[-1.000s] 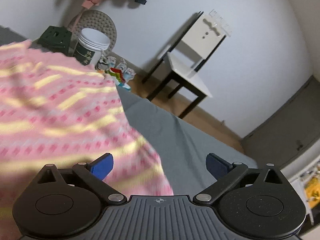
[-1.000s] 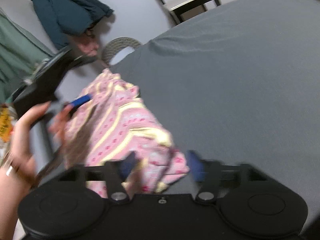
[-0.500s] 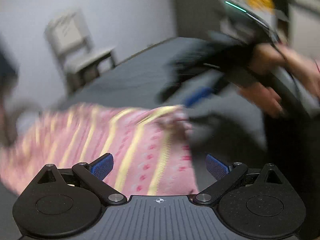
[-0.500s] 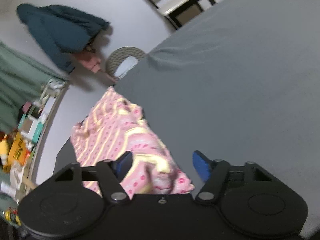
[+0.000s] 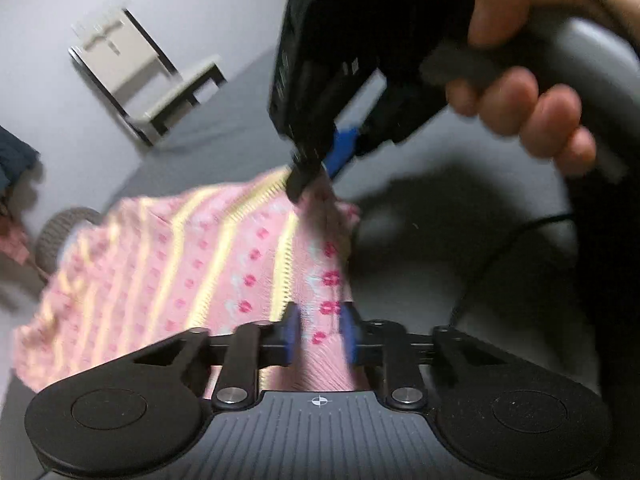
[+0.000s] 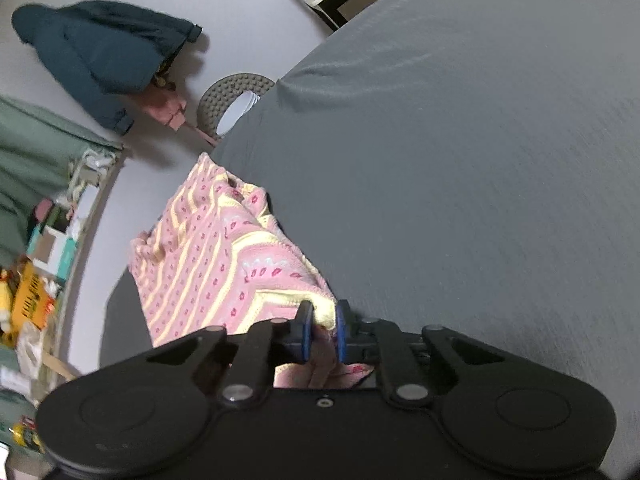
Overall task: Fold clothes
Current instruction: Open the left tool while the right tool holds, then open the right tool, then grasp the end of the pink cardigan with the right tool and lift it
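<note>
Right wrist: tool (image 6: 321, 332) pinches soft striped knit (image 6: 224, 248).

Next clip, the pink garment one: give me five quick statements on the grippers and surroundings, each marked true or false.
1. The left gripper is shut on the pink garment. True.
2. The right gripper is open and empty. False: it is shut on a yellow-trimmed edge of the garment.
3. The garment lies folded flat on the chair. False: the grippers hold it over the grey sheet; the chair is bare.
4. A dark blue garment hangs on the wall. True.
5. In the left wrist view, a hand holds the other gripper. True.
</note>
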Demonstrator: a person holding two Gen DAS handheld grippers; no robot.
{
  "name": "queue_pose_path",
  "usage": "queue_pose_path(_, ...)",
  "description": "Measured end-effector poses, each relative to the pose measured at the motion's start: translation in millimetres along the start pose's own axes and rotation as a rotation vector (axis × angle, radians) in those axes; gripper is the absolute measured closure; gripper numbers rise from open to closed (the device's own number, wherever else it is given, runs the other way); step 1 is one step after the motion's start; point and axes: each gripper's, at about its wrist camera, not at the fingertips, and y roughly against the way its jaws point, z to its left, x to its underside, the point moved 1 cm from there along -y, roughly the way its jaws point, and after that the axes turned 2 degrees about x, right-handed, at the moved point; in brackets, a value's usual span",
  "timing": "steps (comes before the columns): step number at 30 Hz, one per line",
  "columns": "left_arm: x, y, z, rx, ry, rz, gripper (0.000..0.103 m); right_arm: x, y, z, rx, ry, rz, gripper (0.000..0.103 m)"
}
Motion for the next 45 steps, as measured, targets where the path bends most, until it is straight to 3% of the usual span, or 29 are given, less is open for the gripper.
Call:
queue_pose_path(4,1.5,-4.4,4.3,0.063,0.007,0.033,0.085,0.4,3.2,0.3,0.014,0.003,-0.027,0.091)
queue_pose_path(6,-0.6,-5.9,7.7,0.082,0.018,0.038,0.084,0.5,4.8,0.5,0.021,0.005,-0.040,0.087)
queue_pose_path(9,-2.5,-3.1,15.0,0.108,0.063,0.014,0.074,0.8,7.3,0.7,0.032,0.007,-0.060,0.064)
queue_pose_path(11,0.0,6.7,28.5,0.146,0.155,-0.076,0.071,0.7,11.0,1.8,0.035,0.018,-0.085,0.050)
queue_pose_path(12,2.7,11.1,36.8,0.156,0.212,-0.126,0.066,0.4,15.2,4.3,0.029,0.037,-0.116,0.049)
queue_pose_path(14,12.9,15.6,56.5,0.109,0.357,-0.217,0.017,-0.3,19.8,10.7,0.020,0.071,-0.162,0.041)
queue_pose_path(15,20.1,15.5,64.1,0.055,0.423,-0.259,0.008,-0.9,21.1,13.1,0.010,0.081,-0.181,0.038)
queue_pose_path(17,39.4,16.8,77.1,-0.063,0.550,-0.364,0.006,-0.6,21.0,20.9,-0.026,0.118,-0.211,0.024)
queue_pose_path(21,79.9,2.3,113.2,-0.167,0.884,-0.512,0.006,5.6,21.7,41.6,-0.175,0.276,-0.272,0.016)
queue_pose_path(25,114.2,-26.0,137.3,-0.190,1.141,-0.571,0.006,4.6,27.2,69.1,-0.244,0.400,-0.331,0.015)
queue_pose_path(28,130.9,-48.5,146.3,-0.169,1.271,-0.590,0.006,-8.2,27.8,91.3,-0.307,0.509,-0.314,0.015)
queue_pose_path(33,136.4,-51.2,137.0,-0.197,1.245,-0.621,0.006,-56.1,-4.6,152.4,-0.343,0.786,-0.214,0.018)
queue_pose_path(35,137.2,-49.4,137.7,-0.199,1.243,-0.624,0.006,-76.7,-31.8,186.1,-0.335,0.845,-0.127,0.033)
queue_pose_path(38,140.2,-44.9,136.4,-0.188,1.255,-0.644,0.006,-100.4,-83.0,233.7,-0.322,0.887,0.007,0.041)
queue_pose_path(41,140.5,-42.0,135.1,-0.185,1.257,-0.653,0.006,-104.0,-138.3,282.5,-0.269,0.994,0.089,0.041)
queue_pose_path(45,143.2,-44.7,136.1,-0.178,1.262,-0.673,0.006,-85.9,-204.0,324.2,-0.188,1.119,0.122,0.042)
